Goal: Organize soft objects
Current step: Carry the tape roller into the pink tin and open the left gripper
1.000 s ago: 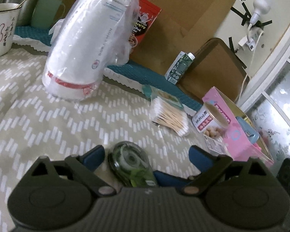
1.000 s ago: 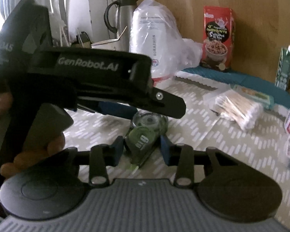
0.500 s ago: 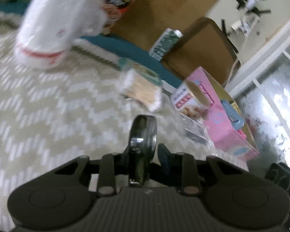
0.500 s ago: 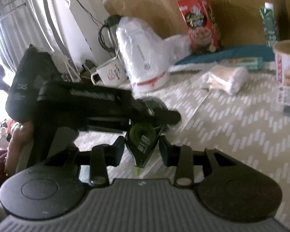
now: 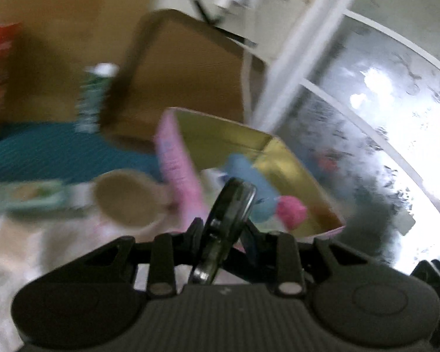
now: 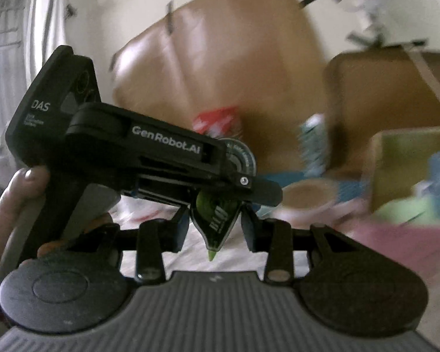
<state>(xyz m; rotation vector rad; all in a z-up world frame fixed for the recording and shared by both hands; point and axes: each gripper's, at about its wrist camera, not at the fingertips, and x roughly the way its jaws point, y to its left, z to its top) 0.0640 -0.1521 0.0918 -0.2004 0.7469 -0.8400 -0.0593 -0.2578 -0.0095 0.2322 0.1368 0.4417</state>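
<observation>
Tape dispenser (image 5: 226, 228) now nearer pink box (image 5: 176, 158)

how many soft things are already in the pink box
2 that show: a blue one toward the middle of the pink box, and a pink one beside it near the front wall. The view is blurred, so more may be hidden.

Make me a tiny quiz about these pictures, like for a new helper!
1. True or false: the left gripper is shut on the green tape dispenser.
2. What colour is the outside of the open box ahead of it? A) pink B) black C) orange
3. In the right wrist view, what name is printed on the left gripper's side?

Key: 1 true; 2 A; 3 GenRobot.AI
</observation>
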